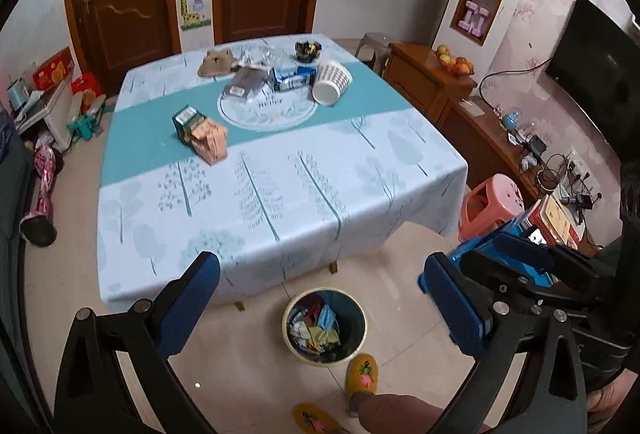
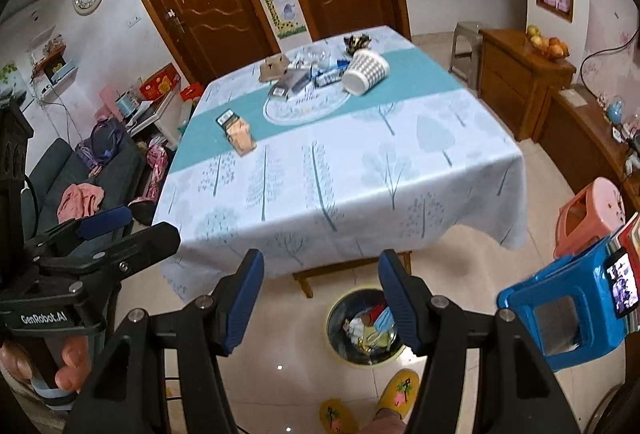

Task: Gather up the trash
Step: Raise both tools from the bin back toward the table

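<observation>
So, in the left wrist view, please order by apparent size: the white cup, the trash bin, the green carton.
1. trash bin, though it is nearer the camera
2. white cup
3. green carton

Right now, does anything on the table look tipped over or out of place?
Yes. The white patterned cup lies on its side at the far end of the table, its open mouth facing the near edge. Beside it, wrappers and small cartons lie scattered in a loose heap.
</observation>
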Demonstrator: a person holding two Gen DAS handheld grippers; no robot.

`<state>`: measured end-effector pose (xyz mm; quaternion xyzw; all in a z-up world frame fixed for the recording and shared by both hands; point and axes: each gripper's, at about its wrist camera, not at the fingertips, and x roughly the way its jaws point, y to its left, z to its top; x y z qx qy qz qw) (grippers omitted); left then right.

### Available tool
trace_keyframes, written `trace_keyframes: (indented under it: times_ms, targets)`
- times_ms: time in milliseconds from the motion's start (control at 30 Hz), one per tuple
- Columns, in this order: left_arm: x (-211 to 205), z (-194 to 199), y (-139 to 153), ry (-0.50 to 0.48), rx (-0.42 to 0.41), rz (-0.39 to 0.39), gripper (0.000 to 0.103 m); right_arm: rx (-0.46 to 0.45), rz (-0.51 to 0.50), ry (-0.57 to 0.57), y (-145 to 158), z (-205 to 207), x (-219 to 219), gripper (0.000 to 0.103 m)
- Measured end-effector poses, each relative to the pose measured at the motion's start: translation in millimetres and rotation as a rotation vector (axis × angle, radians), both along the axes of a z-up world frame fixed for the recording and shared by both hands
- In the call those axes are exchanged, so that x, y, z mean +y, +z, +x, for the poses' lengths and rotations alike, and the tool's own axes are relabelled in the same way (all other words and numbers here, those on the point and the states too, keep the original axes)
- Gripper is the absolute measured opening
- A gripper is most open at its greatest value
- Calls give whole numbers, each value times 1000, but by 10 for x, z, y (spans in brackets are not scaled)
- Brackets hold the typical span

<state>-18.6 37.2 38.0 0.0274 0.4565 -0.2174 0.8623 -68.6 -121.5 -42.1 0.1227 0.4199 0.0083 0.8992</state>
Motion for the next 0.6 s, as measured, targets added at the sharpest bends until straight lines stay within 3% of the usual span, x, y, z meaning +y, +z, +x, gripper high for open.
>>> trace_keyframes:
  times_ms: [367, 600]
  targets:
    - [-90, 553, 104, 72, -13, -17, 101, -40, -46, 28, 155, 515, -131, 60]
    - [-285, 1244, 128, 188, -22, -10, 101, -28, -27, 92, 140, 1313, -494, 60]
